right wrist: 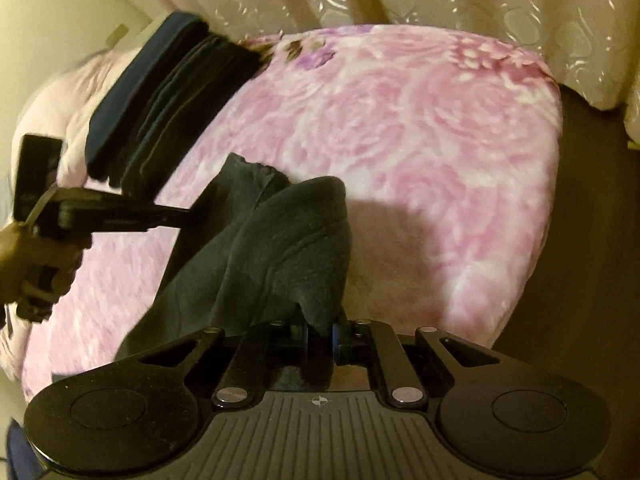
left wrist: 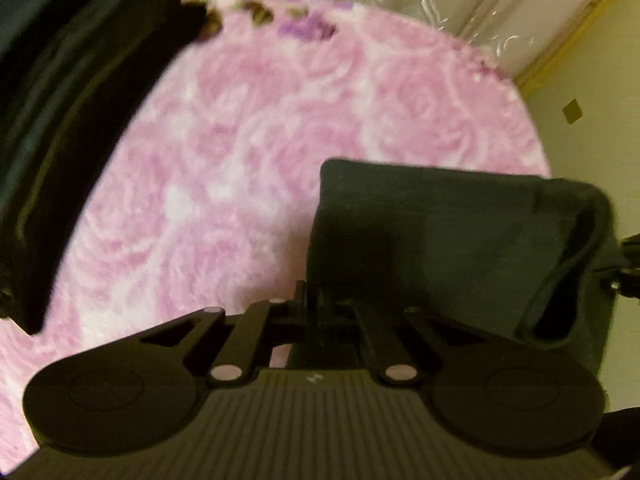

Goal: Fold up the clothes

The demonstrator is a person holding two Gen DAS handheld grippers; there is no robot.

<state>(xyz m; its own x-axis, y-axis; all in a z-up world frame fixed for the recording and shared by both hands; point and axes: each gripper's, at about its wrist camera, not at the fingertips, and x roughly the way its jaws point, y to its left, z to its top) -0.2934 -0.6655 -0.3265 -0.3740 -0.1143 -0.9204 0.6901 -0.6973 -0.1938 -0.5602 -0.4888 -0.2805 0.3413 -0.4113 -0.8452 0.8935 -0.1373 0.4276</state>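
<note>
Both grippers, left gripper (right wrist: 192, 213) and right gripper (right wrist: 319, 338), clamp the dark fleece garment (right wrist: 276, 232); they should keep its edge taut above the pink rose-patterned blanket (right wrist: 420, 128) while folding

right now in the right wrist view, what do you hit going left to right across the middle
person's hand → left gripper → dark garment pinched by both grippers → bare pink floral blanket → dark floor past the bed edge
</note>
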